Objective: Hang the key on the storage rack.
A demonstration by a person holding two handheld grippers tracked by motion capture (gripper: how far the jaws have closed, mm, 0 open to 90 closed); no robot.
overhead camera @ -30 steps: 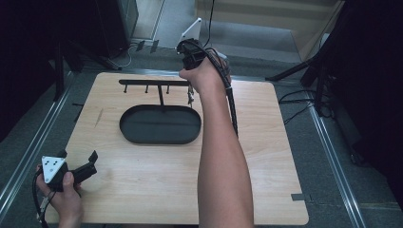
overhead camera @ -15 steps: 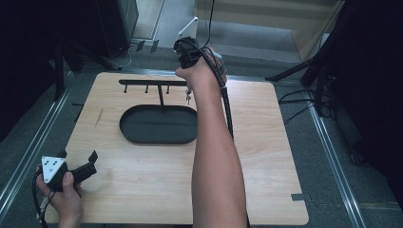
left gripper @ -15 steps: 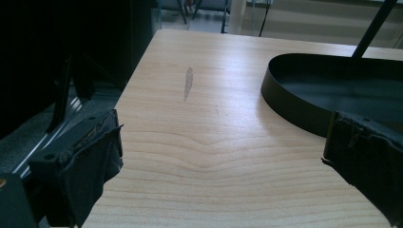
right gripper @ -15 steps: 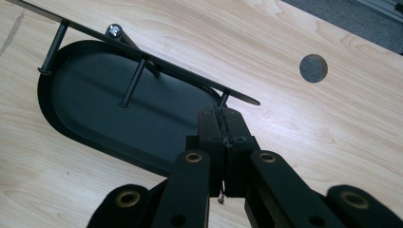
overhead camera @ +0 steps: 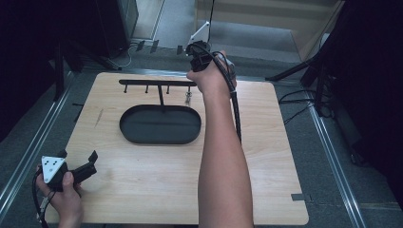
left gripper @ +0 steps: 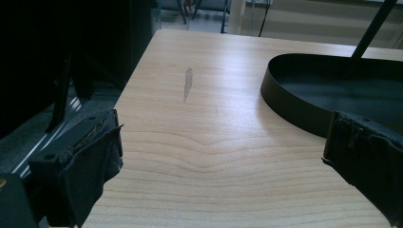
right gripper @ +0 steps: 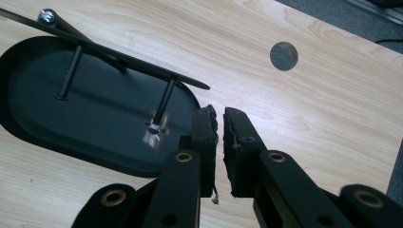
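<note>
Compared with a second ago, the right gripper sits slightly nearer the rack above the black tray, jaws nearly closed on a thin thread. Beside them, a small trinket hangs from the end peg. The left gripper rests wide open and empty; releasing the thread looks next.

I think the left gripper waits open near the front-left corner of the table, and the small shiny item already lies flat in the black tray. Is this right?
Not quite. The small shiny item hangs from a hook of the black rack, above the black tray, as the high view shows. The rest holds: the left gripper is open near the table's front-left corner.
</note>
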